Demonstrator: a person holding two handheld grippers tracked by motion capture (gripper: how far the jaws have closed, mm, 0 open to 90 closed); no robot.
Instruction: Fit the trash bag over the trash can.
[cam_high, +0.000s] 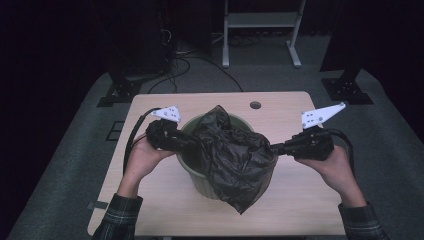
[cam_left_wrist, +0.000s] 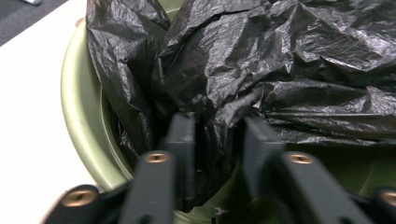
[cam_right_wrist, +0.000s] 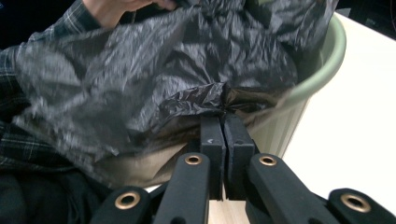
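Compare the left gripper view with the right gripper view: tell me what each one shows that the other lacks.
Left gripper view: the left gripper with jaws apart, black bag plastic between them. Right gripper view: the right gripper pinched shut on a bag fold, the bin's ribbed outer wall, a plaid sleeve. Both: the crumpled bag in the green bin on the table.

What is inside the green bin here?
A crumpled black plastic bag sits partly inside the green bin and spills over its near rim. The bag hides the bin's bottom, so anything beneath it cannot be seen.
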